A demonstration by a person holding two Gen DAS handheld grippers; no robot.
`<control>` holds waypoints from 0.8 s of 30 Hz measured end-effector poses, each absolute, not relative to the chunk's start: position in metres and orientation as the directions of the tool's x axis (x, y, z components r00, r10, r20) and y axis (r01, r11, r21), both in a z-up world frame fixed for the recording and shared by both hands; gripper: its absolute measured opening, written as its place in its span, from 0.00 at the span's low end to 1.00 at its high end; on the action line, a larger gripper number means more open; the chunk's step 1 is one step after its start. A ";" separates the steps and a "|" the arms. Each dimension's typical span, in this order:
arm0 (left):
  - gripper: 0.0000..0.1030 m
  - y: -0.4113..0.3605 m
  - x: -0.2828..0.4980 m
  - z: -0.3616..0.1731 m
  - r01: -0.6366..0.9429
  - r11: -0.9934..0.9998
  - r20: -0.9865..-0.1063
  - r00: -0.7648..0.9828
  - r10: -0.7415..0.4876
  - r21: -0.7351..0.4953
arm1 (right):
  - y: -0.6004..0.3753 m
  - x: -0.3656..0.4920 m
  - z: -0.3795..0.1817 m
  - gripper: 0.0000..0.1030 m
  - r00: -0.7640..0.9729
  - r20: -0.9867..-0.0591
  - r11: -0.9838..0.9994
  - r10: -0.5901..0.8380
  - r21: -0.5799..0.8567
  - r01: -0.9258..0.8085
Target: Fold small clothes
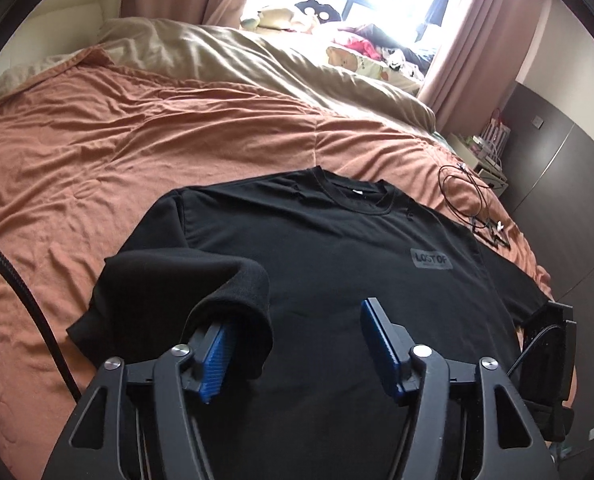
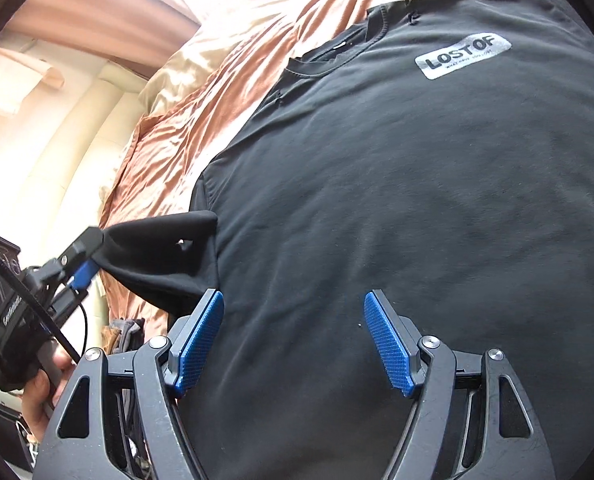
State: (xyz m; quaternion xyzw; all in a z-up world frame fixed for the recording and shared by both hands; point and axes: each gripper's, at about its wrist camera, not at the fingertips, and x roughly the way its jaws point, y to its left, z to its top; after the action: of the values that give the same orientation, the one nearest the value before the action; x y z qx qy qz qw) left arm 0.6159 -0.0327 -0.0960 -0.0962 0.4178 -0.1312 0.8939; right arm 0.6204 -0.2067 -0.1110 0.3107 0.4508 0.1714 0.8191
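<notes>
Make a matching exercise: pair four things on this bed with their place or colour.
Things:
1. T-shirt
2. Blanket
3. Cable
4. Logo patch

Descriptions:
A. rust orange, wrinkled
B. black, lying front up
C. coiled on the blanket beside the shirt
D. grey, on the shirt's chest

Pairs: 1-B, 2-A, 3-C, 4-D

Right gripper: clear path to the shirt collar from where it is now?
Probably yes. The right gripper is open above the black T-shirt, which lies flat on the bed. Nothing lies between it and the collar. The left gripper is off to the side, at the sleeve.
</notes>
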 end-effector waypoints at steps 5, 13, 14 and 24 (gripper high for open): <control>0.70 -0.020 0.587 -0.101 0.133 0.943 -0.746 0.582 -0.324 -0.306 | -0.202 0.613 -0.112 0.69 0.533 -0.607 0.723 0.589 0.691 -0.012; 0.70 0.027 0.554 -0.095 0.027 0.964 -0.746 0.628 -0.222 -0.264 | -0.209 0.598 -0.110 0.69 0.529 -0.592 0.715 0.608 0.698 -0.041; 0.70 0.036 0.553 -0.096 0.001 0.964 -0.746 0.633 -0.205 -0.265 | -0.208 0.597 -0.106 0.70 0.530 -0.592 0.717 0.608 0.695 -0.047; 0.57 0.097 0.549 -0.115 -0.136 0.941 -0.752 0.640 -0.156 -0.310 | -0.177 0.602 -0.066 0.69 0.536 -0.594 0.756 0.600 0.640 -0.136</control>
State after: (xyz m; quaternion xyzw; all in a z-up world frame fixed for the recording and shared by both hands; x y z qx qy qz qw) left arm 0.5492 0.0971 -0.1152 -0.1720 0.4242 -0.0054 0.8891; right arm 0.6015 -0.1766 -0.0660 0.2707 0.4280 0.2208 0.8335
